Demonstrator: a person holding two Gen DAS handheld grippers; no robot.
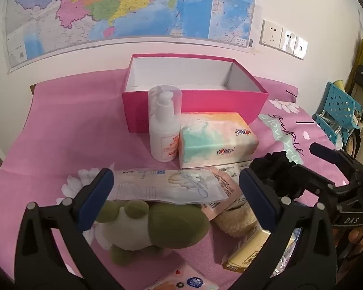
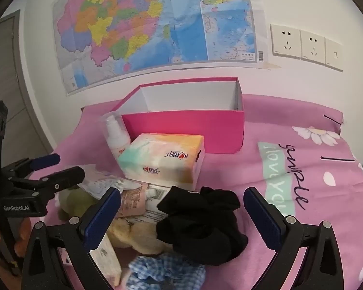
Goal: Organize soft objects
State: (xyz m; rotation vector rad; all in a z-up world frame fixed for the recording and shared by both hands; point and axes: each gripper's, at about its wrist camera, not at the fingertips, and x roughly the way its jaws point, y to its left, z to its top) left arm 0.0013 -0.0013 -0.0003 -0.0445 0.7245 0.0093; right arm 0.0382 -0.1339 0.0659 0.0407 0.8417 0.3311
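Both grippers, left (image 1: 175, 197) and right (image 2: 182, 213), gaped wide and held nothing. The left hung over the green plush (image 1: 145, 227), the right over the black cloth (image 2: 200, 227), likely the next picks. The pink box (image 2: 181, 125) stood empty behind, ready for them.

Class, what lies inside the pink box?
The pink box shows only bare white walls and part of a bare floor; its front wall hides the nearest strip, so anything there cannot be seen.
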